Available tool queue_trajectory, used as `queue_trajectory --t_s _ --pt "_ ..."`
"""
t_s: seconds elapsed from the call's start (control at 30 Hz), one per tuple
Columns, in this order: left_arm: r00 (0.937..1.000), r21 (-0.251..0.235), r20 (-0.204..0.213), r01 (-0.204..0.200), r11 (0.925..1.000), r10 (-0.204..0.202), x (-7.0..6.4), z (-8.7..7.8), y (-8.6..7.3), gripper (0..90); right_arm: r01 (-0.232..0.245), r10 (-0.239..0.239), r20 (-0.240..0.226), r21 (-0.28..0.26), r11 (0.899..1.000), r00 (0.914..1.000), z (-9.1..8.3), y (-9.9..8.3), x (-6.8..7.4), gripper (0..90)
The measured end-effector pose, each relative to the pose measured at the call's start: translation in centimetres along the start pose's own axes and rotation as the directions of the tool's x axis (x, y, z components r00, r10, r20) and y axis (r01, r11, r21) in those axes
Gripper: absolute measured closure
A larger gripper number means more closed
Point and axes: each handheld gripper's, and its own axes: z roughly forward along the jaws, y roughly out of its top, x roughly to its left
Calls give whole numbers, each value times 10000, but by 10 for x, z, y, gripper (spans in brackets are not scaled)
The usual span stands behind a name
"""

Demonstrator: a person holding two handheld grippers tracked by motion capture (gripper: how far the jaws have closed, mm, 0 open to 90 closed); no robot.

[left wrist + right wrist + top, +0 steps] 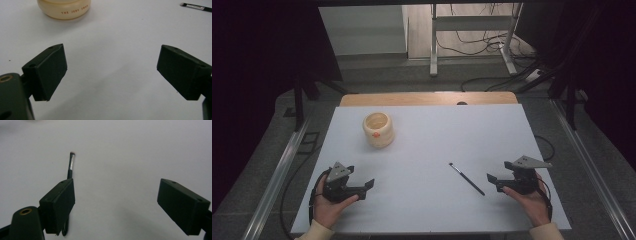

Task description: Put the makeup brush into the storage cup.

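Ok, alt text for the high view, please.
A person's hands rest two open grippers, the left gripper and the right gripper, on a white table. A cream pot stands far left; a thin brush lies near the right gripper.

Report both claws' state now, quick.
Left claw: open, jaws wide apart, holding nothing.
Right claw: open, holding nothing; the brush lies on the table beside it.

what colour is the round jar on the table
Cream, a pale yellowish white; the jar carries brownish lettering low on its side, read best in the left gripper view.
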Motion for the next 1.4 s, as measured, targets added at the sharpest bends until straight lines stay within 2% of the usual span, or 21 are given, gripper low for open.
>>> queue_trajectory --t_s 0.13,0.37,0.7,0.83,1.23,1.4 --pt "9999 70 -64 -92 9999 93 -1 1 0 97 75 -74 -23 260 9996 10000 2 -4 0 151" --pt "10000 127 -8 16 9999 -16 2 4 1 98 -50 48 77 227 9997 10000 1 -2 -3 145" --pt "9997 80 121 -226 9997 225 -3 4 4 103 32 -47 301 517 9987 9995 -3 -4 1 112" --pt "9997 149 145 -218 9997 216 -2 5 2 104 -112 90 328 660 9978 9994 0 -4 -1 101" --pt "9995 43 86 -301 9995 301 -3 0 2 110 206 -227 254 774 9968 9994 2 5 2 104" --pt "9991 35 30 -415 9991 415 -4 -2 1 110 155 -205 461 1056 9943 9987 2 18 6 136"
